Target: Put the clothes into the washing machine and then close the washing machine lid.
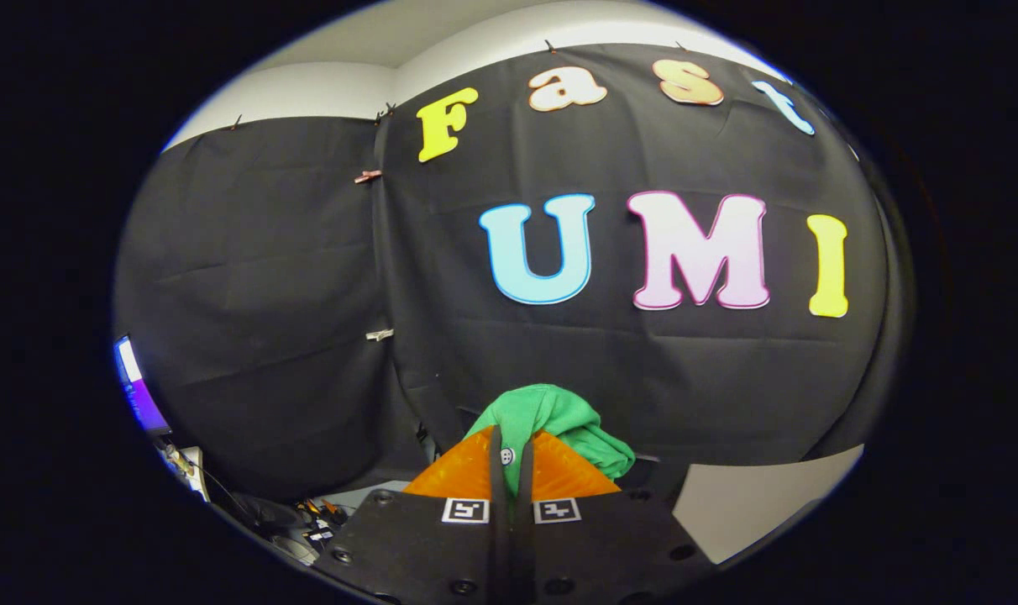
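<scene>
A green piece of clothing [559, 424] with a small white button hangs bunched between my fingers, lifted up in front of the black cloth wall. My gripper [511, 458] is shut on it, the two fingers pressed close together with the fabric pinched in the narrow gap and spilling out above and to the right of the tips. The gripper points well upward, at the wall.
A pale flat surface [753, 500] lies low to the right of the fingers. Down to the left sit a lit screen [135, 382] and a clutter of cables and small items [307, 521]. The black cloth wall stands close ahead.
</scene>
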